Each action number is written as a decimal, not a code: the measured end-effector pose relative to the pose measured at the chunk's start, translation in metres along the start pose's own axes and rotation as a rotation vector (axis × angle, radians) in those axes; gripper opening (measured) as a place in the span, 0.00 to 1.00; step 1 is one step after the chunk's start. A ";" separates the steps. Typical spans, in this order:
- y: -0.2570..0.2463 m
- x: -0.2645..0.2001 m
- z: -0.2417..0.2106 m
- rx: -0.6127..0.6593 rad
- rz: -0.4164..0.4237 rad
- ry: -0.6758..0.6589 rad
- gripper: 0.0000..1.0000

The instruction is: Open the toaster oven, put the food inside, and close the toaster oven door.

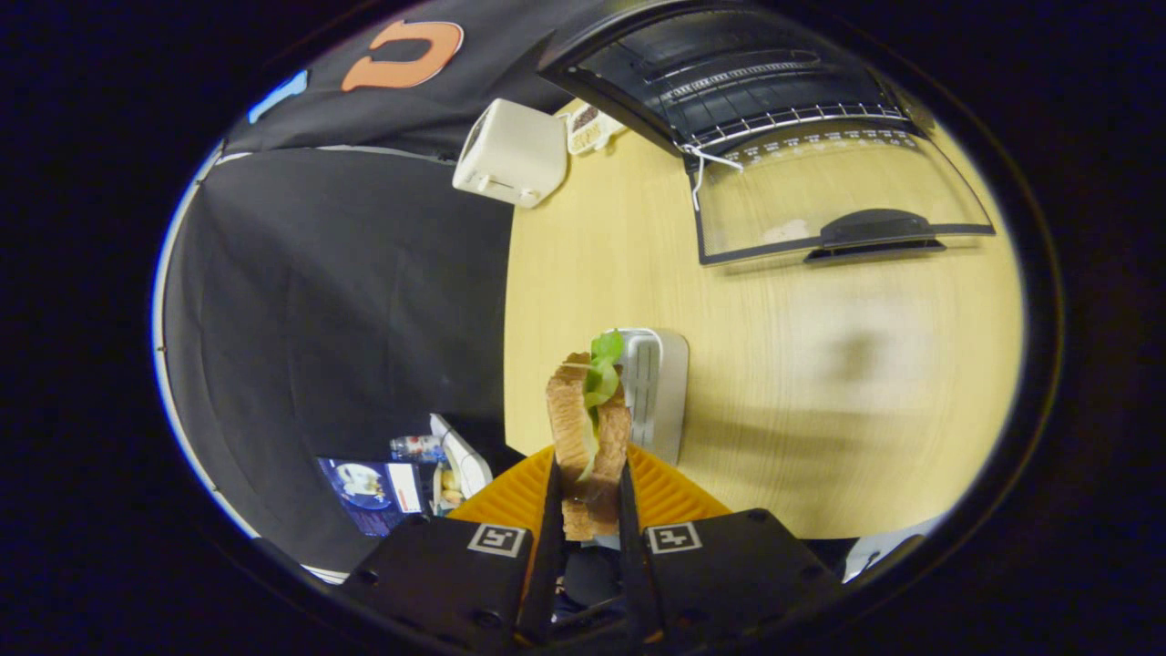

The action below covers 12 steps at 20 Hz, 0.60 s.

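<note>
My gripper [588, 474] is shut on a sandwich [588, 428] of brown bread with green lettuce; both fingers press its sides and it sticks out ahead of them, lifted above the table. Far beyond the fingers stands the black toaster oven [756, 82] with its wire rack showing. Its glass door [820, 196] lies folded down flat over the wooden table [820, 383], the dark handle [874, 232] at its near edge. A white string hangs at the door's hinge corner.
A small white rack-like tray [654, 387] sits on the table just behind the sandwich. An orange ridged plate [669, 492] lies under the fingers. A white toaster [510, 153] and a small snack container [588, 128] stand at the table's far corner. Bottles and boxes lie on the floor beside the table.
</note>
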State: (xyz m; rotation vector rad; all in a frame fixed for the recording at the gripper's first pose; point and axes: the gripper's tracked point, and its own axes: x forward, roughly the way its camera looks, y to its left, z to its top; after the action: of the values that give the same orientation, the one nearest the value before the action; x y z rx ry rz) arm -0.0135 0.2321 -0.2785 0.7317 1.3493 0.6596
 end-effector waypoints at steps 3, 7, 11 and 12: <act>0.021 -0.026 0.011 0.012 0.062 -0.053 0.35; 0.032 -0.066 0.038 0.005 0.123 -0.184 0.35; 0.001 -0.102 0.073 -0.019 0.088 -0.351 0.35; -0.007 -0.109 0.083 -0.014 0.080 -0.395 0.35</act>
State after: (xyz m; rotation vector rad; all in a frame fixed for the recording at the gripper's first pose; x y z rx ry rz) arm 0.0571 0.1354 -0.2117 0.8580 0.9563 0.5520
